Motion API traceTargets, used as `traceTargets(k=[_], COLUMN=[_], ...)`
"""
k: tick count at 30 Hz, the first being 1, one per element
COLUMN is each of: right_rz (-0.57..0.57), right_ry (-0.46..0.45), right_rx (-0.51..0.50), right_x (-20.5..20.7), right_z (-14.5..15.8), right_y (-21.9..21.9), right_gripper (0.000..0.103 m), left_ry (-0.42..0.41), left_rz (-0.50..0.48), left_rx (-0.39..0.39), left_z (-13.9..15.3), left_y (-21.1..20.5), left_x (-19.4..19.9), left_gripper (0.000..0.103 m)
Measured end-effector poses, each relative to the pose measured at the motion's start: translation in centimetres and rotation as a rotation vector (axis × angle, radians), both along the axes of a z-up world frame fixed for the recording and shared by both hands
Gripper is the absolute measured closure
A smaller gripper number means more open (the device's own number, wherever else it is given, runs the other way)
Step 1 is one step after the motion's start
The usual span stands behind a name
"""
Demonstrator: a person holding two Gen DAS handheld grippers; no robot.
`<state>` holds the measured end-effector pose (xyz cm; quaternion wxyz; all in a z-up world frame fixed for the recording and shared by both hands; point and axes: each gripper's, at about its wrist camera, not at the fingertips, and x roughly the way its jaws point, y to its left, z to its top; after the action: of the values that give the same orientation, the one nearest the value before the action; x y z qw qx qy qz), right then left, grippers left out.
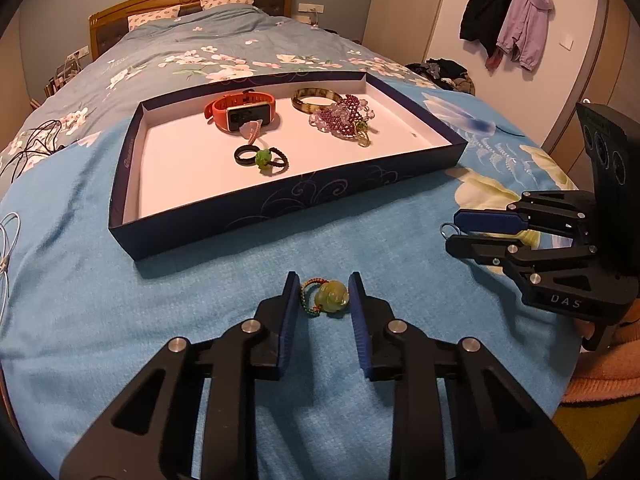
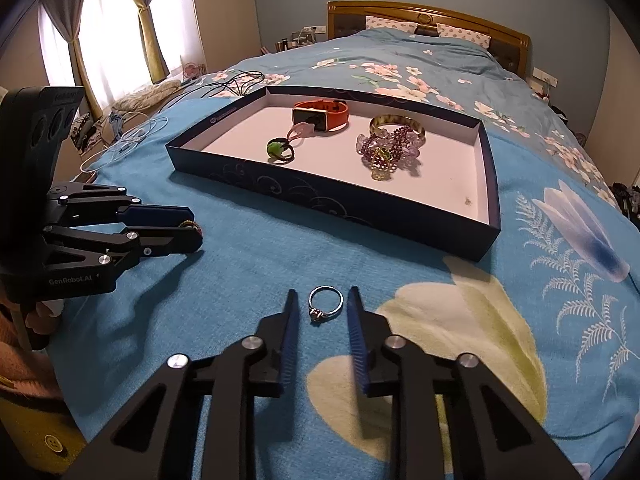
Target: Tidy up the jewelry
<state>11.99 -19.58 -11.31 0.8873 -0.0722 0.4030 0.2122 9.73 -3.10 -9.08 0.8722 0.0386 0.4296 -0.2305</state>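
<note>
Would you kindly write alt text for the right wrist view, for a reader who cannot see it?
The right gripper straddles a silver ring lying on a blue floral blanket, its fingers not visibly pressing it. Beyond lies a dark blue tray holding an orange watch, bracelets and beads; the left gripper sits at left.

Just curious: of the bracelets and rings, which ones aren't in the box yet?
Two: the silver ring between the right tongs, and the green-stone braided ring between the left tongs. Both lie on the blanket.
</note>
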Motion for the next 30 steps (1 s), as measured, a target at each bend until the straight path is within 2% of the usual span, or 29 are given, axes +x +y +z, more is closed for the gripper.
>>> traceTargets(k=[7, 15, 30], right_rz=[-0.002, -0.007, -0.012], right_ry=[0.001, -0.013, -0.027], right_rx=[0.009, 0.032, 0.055], right_x=[0.06, -0.07, -0.14], right_z=[0.02, 0.32, 0.80], right_y=[-0.12, -0.29, -0.49], right_gripper=[0.088, 0.088, 0.088], left_ry=[0.003, -0.007, -0.004], left_rz=[0.003, 0.008, 0.004], left_rx=[-0.010, -0.016, -0.011], left_z=[0.00, 0.14, -0.10], left_y=[0.13, 0.29, 0.13], left_x=[-0.07, -0.43, -0.68], left_gripper=[0.078, 0.085, 0.085])
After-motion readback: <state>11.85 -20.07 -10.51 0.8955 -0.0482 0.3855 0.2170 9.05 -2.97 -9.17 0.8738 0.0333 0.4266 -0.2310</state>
